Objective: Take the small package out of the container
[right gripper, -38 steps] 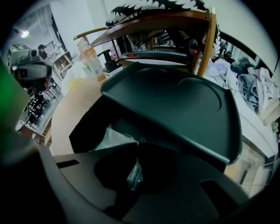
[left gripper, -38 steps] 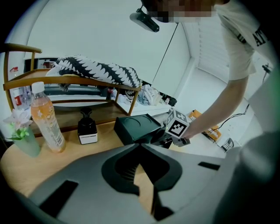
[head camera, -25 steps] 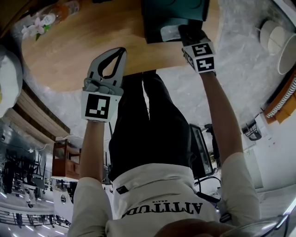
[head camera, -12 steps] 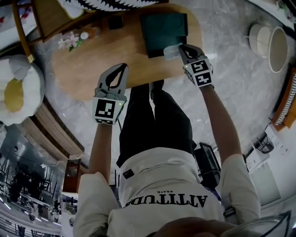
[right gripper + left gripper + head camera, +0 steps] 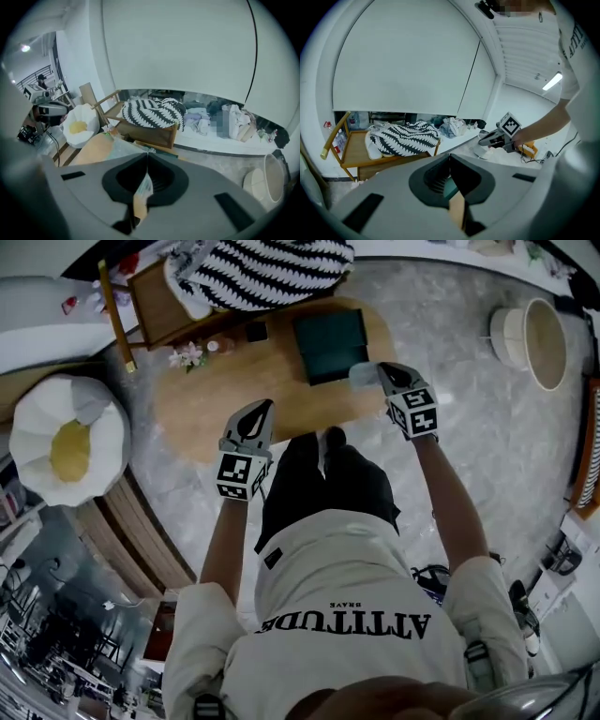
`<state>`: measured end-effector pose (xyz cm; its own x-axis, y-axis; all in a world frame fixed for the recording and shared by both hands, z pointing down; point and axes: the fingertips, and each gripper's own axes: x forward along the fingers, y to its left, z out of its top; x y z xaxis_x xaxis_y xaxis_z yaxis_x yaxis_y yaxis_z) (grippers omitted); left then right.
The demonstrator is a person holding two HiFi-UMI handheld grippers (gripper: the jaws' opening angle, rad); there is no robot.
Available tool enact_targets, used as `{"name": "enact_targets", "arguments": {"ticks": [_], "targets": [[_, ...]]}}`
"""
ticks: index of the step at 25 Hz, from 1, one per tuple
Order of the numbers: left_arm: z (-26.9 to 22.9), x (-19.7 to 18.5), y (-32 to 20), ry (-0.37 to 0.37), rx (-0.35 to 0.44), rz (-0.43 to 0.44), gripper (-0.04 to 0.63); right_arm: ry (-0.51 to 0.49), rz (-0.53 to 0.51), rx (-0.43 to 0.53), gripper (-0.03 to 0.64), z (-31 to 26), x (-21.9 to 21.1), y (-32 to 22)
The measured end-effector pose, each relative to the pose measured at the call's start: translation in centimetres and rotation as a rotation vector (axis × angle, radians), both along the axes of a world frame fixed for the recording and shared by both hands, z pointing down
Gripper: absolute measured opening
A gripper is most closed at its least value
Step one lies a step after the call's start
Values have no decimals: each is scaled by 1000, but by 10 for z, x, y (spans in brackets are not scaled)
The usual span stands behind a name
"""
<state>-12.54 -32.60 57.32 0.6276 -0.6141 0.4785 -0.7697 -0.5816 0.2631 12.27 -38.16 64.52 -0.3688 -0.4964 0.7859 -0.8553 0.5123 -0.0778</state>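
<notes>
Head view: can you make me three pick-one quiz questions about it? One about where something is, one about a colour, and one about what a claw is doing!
1. Where is the green container? A on the wooden table; B on the floor; C on a chair.
2. What colour is the middle of the white cushion? A red; B yellow; C blue.
3. The right claw is: A wide open; B shut on the small package; C shut on a flower.

Answers: A, it sits on the tabletop; B, a yellow patch shows in its centre; B, the claw pinches the clear package's edge.
</notes>
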Motion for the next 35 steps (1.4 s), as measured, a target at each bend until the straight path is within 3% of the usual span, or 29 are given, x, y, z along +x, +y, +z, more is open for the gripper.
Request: {"name": "enact_targets", "arguments": {"ticks": [12, 24, 35], "targets": [[-104, 22, 28, 6, 130, 33, 23, -50, -8, 175, 23, -139, 24, 28], [-170, 56, 93, 23, 190, -146, 23, -118, -101, 318, 23, -239, 79, 77], [-211, 72, 148, -10, 270, -296, 23, -156, -154, 410, 23, -279, 130, 103]]}}
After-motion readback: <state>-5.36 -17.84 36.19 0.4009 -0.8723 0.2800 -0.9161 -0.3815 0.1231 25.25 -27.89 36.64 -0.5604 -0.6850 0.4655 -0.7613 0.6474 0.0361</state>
